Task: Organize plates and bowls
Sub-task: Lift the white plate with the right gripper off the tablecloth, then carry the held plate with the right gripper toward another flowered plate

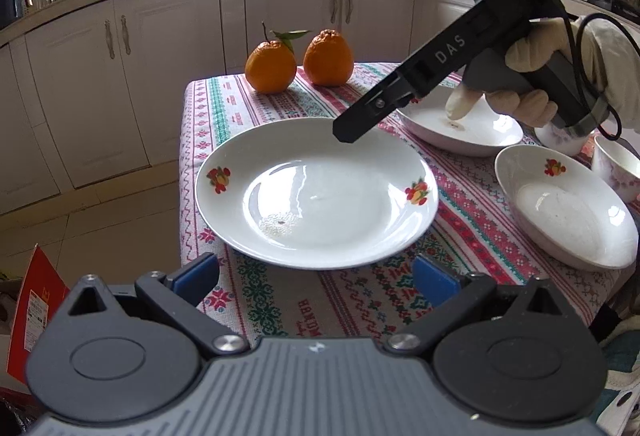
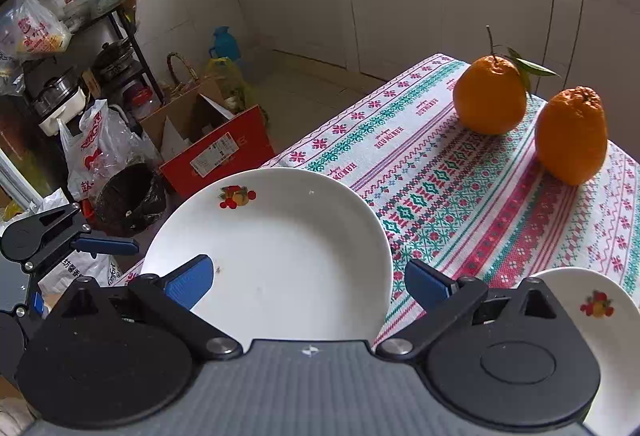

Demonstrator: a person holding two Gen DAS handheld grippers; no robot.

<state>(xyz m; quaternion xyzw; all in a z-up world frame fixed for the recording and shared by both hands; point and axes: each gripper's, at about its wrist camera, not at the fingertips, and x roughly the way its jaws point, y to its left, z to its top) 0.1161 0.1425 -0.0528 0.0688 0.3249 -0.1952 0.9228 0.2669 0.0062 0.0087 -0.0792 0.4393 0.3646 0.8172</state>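
On patterned-cloth tabletop (image 1: pixel 320 300), we hold both grippers' fingers apart, empty, over white fruit-print ceramic plate (image 1: pixel 316 192): left gripper (image 1: pixel 316 276), right gripper (image 2: pixel 308 280).

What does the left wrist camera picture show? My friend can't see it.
A large white plate with fruit prints sits on a patterned tablecloth, the open left gripper empty before it. Behind: two oranges; right: a gloved hand holding the right gripper.

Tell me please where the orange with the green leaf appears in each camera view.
Left wrist view: the leafy orange stands upper centre, at the table's far end, left of the second orange.
Right wrist view: the same orange is upper right, also left of the second one.
Shared landmark: the large white plate with fruit prints.
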